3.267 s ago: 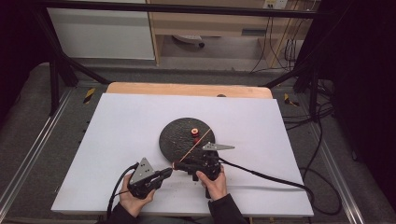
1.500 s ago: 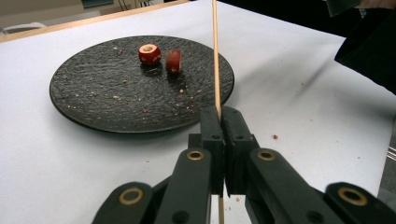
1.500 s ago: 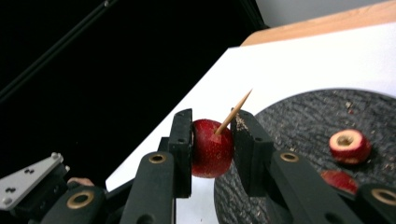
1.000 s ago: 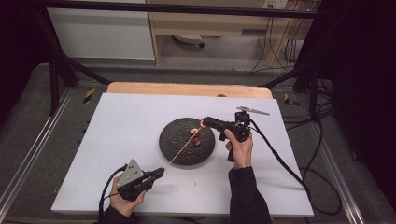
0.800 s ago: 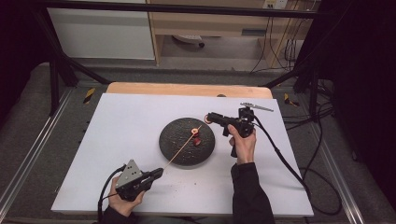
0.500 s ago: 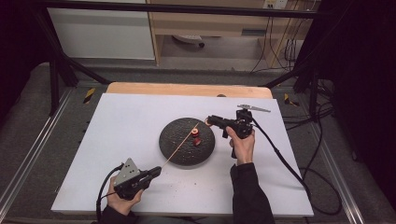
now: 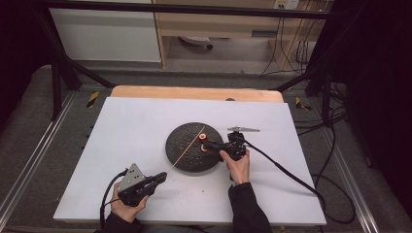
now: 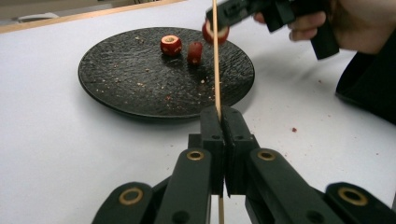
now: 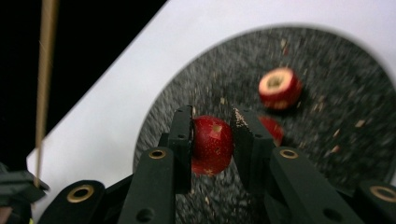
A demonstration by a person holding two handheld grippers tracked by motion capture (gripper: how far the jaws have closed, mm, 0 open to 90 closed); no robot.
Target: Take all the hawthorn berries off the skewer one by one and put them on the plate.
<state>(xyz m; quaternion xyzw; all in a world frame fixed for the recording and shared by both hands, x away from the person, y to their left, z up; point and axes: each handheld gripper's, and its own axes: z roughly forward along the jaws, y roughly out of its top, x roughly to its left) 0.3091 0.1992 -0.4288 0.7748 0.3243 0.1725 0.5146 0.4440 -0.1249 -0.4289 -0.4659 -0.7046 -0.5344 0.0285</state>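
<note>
Skewer [image 8: 216,56], clamped in the left gripper [image 8: 219,116], points over the plate [image 8: 116,93]; the right gripper [image 9: 212,135], closed on a red fruit piece [image 9: 212,142], holds it beside the skewer's far end.

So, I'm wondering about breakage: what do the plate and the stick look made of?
Plate: probably stoneware or slate-look ceramic, matte black with a pebbled surface. Stick: seemingly bamboo or wood, a thin, pale tan, straight skewer.
</note>
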